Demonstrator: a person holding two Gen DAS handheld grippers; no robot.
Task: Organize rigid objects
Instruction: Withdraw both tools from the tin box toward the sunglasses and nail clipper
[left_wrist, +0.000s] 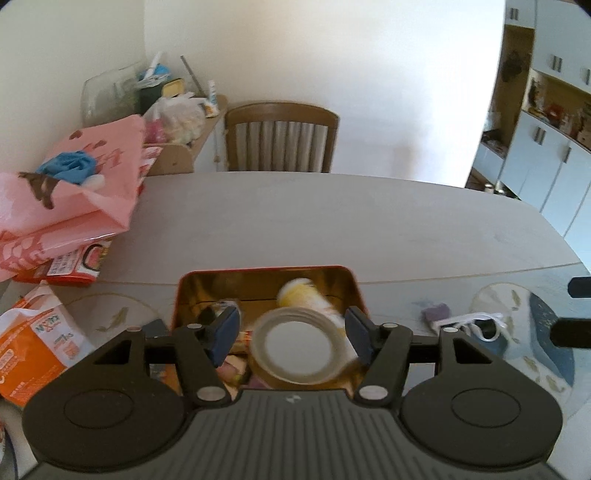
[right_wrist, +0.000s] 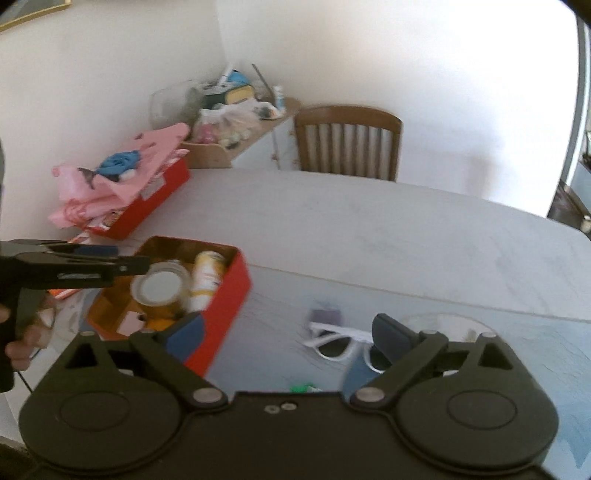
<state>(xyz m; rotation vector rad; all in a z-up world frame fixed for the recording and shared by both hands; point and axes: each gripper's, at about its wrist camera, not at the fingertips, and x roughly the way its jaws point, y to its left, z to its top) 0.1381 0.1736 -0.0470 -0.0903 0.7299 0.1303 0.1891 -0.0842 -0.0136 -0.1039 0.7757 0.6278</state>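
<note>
Red tin on bench already holds tape roll and tube; white sunglasses left outside. My left tongs wide over tin, right tongs wide, empty

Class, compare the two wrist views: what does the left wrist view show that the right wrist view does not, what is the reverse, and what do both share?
Only the left wrist view: the orange bag and the cupboards. Only the right wrist view: the white sunglasses as a recognisable pair, the left gripper from the side over the tin, and the hand holding it. Both: the red tin with the tape roll and can, the chair and the pink bags.
</note>
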